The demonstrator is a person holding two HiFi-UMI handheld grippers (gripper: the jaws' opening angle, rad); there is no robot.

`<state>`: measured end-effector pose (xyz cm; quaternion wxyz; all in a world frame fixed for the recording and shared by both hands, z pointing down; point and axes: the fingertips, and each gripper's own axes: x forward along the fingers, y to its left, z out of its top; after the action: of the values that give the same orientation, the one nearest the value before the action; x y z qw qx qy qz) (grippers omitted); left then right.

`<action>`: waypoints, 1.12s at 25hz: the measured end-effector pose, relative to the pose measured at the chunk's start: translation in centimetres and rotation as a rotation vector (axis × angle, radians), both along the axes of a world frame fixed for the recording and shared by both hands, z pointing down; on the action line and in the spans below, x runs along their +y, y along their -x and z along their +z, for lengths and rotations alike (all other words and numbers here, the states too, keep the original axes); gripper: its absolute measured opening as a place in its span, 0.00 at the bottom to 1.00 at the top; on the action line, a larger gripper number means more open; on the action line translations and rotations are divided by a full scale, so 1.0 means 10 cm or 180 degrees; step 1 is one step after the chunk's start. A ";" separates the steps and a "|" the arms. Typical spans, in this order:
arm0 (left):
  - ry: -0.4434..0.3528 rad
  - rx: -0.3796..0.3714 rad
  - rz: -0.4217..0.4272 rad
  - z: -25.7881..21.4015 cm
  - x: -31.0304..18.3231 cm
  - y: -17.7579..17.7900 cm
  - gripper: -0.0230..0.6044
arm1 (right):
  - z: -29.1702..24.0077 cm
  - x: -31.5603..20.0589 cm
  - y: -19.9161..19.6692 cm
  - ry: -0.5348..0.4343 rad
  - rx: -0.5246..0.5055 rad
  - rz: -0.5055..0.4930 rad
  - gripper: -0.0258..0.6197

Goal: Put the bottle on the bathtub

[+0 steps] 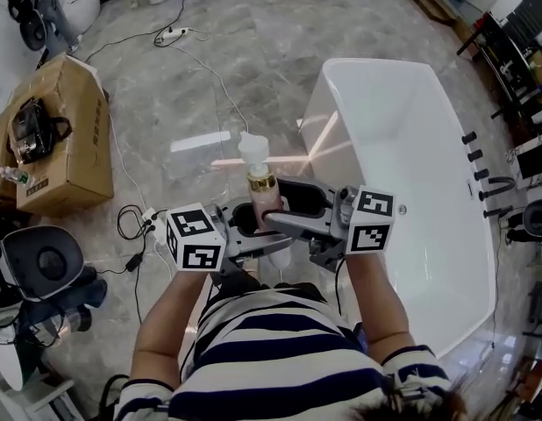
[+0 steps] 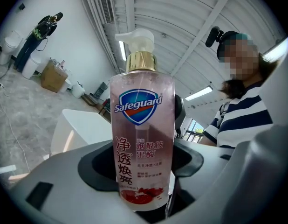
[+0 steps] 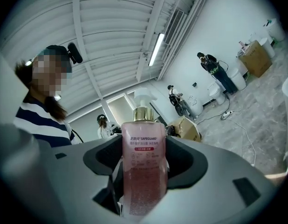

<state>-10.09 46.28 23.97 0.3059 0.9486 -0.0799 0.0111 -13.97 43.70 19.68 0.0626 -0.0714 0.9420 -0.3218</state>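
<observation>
Head view: my left hand-held gripper [image 1: 243, 228] and my right hand-held gripper [image 1: 293, 210] meet nose to nose in front of my chest. Each is clenched on the same bottle [image 1: 263, 196]. The bottle stands upright in the air between them, above the floor [image 1: 253, 51] and just beside the left outer wall of the bathtub [image 1: 328, 121]. It is not on the rim. Its white pump [image 1: 253, 152] and gold collar [image 1: 260, 181] rise clear of both hand-held grippers. A marker cube [image 1: 196, 238] sits on the left one, and another on the right.

Left gripper view: the bottle [image 2: 142, 139] fills the middle, its lower body grasped in the left hand-held gripper [image 2: 144, 197]. The blue shield label [image 2: 138, 105] faces this camera. The bathtub [image 2: 76, 127] lies behind, at left.

Right gripper view: the pink bottle [image 3: 144, 167] stands upright, its lower body grasped in the right hand-held gripper [image 3: 143, 195]. Its back face, with small print, is toward this camera.

Surroundings, head view: a box [image 1: 65, 134] lies on the floor well to my left, with cables [image 1: 135, 222] trailing between it and me.
</observation>
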 end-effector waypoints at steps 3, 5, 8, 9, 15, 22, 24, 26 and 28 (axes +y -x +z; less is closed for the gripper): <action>0.0027 -0.0021 0.0063 0.01 -0.12 0.15 0.53 | 0.01 -0.13 0.15 0.0026 0.0013 0.0052 0.51; 0.0046 -0.0020 0.0102 0.03 -0.16 0.22 0.53 | 0.03 -0.18 0.22 0.0041 0.0027 0.0087 0.51; 0.0069 -0.0027 0.0161 0.05 -0.23 0.28 0.53 | 0.06 -0.25 0.27 0.0062 0.0030 0.0153 0.51; 0.0078 -0.0028 0.0175 0.06 -0.25 0.29 0.53 | 0.07 -0.28 0.29 0.0074 0.0030 0.0166 0.51; 0.0146 -0.0034 0.0168 0.09 -0.45 0.31 0.53 | 0.11 -0.48 0.31 0.0141 0.0057 0.0140 0.51; 0.0151 -0.0096 0.0105 0.14 -1.02 0.29 0.53 | 0.15 -1.03 0.32 0.0122 0.0037 0.0060 0.51; 0.0140 -0.0129 0.0081 0.14 -1.22 0.27 0.53 | 0.15 -1.23 0.30 0.0109 0.0004 0.0028 0.51; 0.0130 -0.0175 0.0062 0.14 -1.43 0.24 0.53 | 0.14 -1.43 0.26 0.0111 -0.0046 0.0019 0.51; 0.0140 -0.0207 0.0033 0.14 -1.64 0.21 0.53 | 0.14 -1.64 0.23 0.0132 -0.0094 0.0011 0.51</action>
<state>-12.17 29.89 25.40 0.3239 0.9412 -0.0845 0.0453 -16.22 27.27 21.10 0.0756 -0.0695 0.9340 -0.3422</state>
